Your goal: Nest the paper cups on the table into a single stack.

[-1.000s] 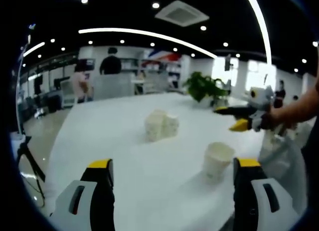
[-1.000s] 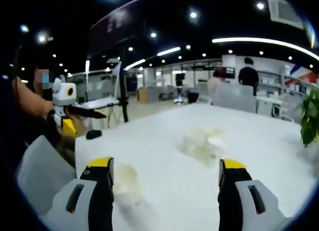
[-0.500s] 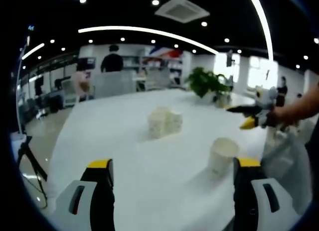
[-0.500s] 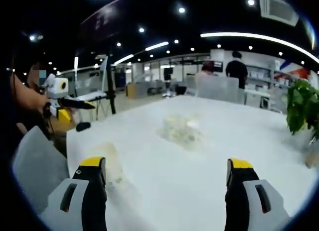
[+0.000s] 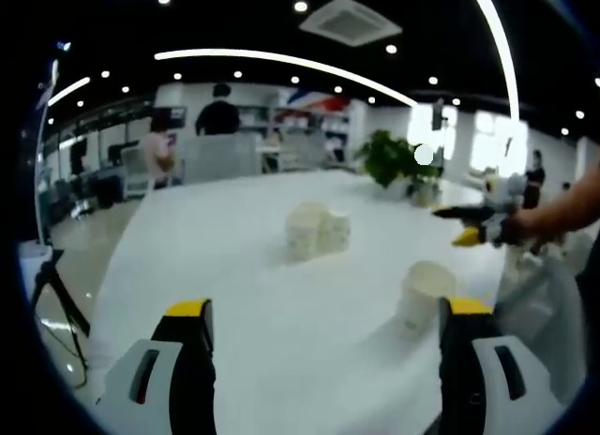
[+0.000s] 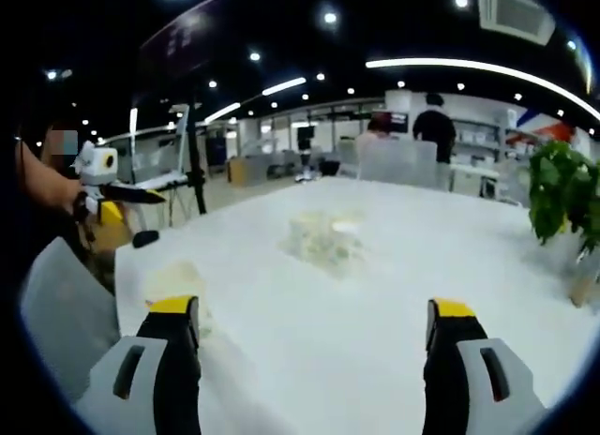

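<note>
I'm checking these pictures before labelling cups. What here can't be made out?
- Cup cluster, left gripper view: how many cups it holds; they overlap and are small.
- Same cluster, right gripper view: washed out and blurred against the white table.
- Single cup, left gripper view: its base is cut by the left claw.
- Plant, right gripper view: its pot is cut by the edge.

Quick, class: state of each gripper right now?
Left gripper: open, holding nothing; a cup stands by its right jaw.
Right gripper: open, holding nothing.
</note>
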The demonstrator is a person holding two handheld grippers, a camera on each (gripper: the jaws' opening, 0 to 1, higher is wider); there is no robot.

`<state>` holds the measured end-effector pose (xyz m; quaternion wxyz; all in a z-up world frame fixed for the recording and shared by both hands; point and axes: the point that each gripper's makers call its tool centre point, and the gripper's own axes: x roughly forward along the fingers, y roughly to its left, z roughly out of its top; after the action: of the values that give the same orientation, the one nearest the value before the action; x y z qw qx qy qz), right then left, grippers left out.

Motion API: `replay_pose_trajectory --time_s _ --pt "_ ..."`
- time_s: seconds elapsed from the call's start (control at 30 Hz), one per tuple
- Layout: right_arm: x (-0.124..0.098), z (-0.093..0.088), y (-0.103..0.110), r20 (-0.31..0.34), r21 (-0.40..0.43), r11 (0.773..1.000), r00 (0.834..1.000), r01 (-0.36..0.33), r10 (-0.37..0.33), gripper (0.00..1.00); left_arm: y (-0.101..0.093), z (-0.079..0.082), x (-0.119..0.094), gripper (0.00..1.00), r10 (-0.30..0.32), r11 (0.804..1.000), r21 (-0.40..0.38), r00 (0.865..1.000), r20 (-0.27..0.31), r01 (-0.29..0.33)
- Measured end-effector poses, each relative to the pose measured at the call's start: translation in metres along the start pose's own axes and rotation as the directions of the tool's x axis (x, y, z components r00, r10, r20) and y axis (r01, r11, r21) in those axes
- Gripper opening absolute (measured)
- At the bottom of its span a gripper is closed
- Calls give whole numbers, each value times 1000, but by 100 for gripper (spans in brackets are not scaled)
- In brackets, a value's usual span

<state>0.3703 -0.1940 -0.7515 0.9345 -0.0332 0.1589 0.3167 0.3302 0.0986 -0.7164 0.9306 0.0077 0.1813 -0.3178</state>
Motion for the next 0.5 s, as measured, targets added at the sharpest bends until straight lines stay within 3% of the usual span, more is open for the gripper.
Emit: replay_pose_trajectory --time_s 0.3,0.5 --pt "24 -13 -13 -28 -7 1000 1000 8 -8 100 -2 -12 0 98 3 1000 12 1000 -25 -3" --pt "51 -17 -27 -15 41 999 1000 20 -19 100 1 -14 -1 98 10 1000 2 1000 -29 -10"
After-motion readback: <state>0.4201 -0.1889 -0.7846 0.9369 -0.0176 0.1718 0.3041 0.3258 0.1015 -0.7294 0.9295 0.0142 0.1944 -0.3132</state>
